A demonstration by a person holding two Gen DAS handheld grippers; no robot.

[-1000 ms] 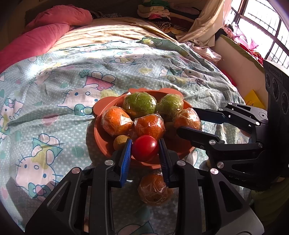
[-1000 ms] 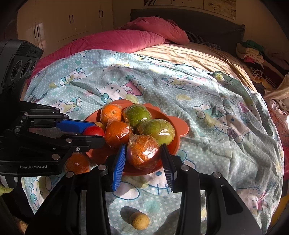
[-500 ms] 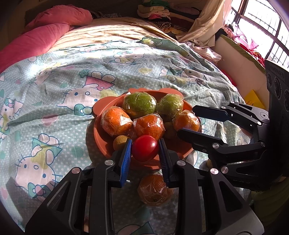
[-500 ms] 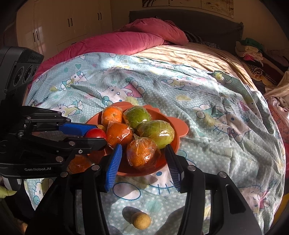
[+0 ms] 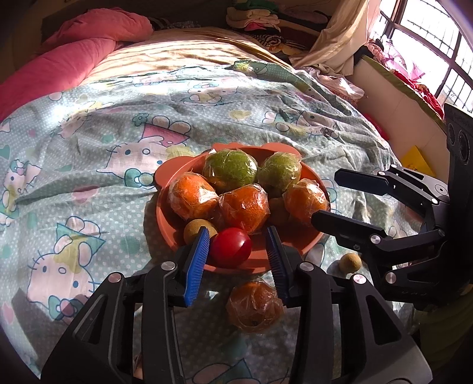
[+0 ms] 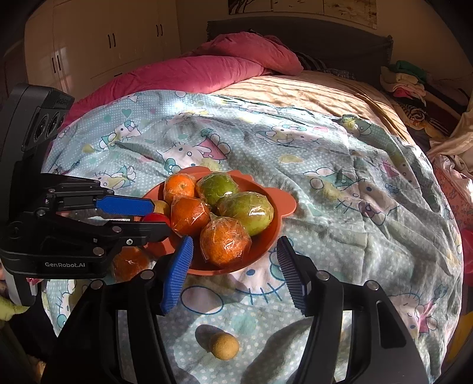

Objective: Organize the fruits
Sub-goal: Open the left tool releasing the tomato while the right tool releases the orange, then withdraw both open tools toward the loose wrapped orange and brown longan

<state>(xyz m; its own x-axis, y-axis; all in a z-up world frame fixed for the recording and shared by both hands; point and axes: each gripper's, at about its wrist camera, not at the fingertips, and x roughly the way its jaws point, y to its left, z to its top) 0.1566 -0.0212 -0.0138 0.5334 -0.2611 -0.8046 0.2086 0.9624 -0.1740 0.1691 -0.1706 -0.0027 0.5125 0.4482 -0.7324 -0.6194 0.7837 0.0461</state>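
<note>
An orange plate (image 5: 165, 212) on the bed holds several plastic-wrapped oranges and green fruits. A red tomato (image 5: 231, 247) lies at the plate's near rim between the fingers of my left gripper (image 5: 236, 251), which is open around it. My right gripper (image 6: 233, 260) is open, just short of a wrapped orange (image 6: 225, 241) on the plate (image 6: 280, 206). A wrapped orange (image 5: 254, 305) and a small tan fruit (image 5: 349, 262) lie on the sheet beside the plate. The tan fruit (image 6: 223, 345) lies below my right gripper.
The bed has a Hello Kitty sheet (image 5: 88, 153) with wrinkles, a pink duvet (image 6: 183, 73) at the back, folded clothes (image 5: 260, 14) and a window at the right. A white wardrobe (image 6: 88, 44) stands behind the bed.
My left gripper has opened and let go of the red tomato on the plate. My right gripper has opened wider and drawn back from the wrapped orange it left on the plate.
</note>
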